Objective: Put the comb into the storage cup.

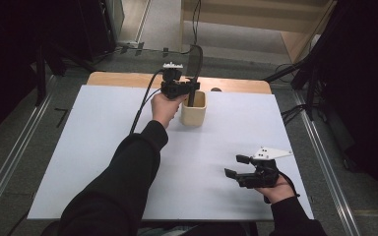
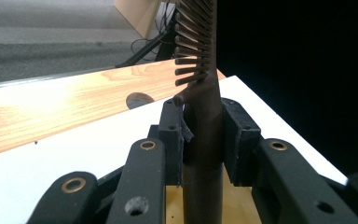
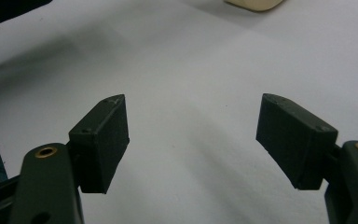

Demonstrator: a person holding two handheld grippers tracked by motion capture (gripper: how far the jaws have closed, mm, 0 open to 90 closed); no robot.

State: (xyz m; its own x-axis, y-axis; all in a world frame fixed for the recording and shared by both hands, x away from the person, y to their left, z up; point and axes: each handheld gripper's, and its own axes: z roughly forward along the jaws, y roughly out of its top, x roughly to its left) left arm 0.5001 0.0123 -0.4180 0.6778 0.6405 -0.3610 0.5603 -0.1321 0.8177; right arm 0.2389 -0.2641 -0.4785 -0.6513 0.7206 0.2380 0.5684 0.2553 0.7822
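While my left gripper [image 1: 191,89] pinches the dark comb [image 2: 200,93] upright over the beige cup [image 1: 193,110], a tilt could catch the rim and tip it. My right gripper [image 1: 238,166] rests spread on the table [image 1: 103,147].

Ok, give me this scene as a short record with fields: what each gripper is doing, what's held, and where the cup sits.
left gripper: shut on the dark slotted spatula's handle
spatula: upright, lower end inside the cup
cup: beige, square, on the white table sheet, far middle
right gripper: open, nothing between its pads, low over the sheet near the right edge
wooden tabletop: bare strip beyond the sheet
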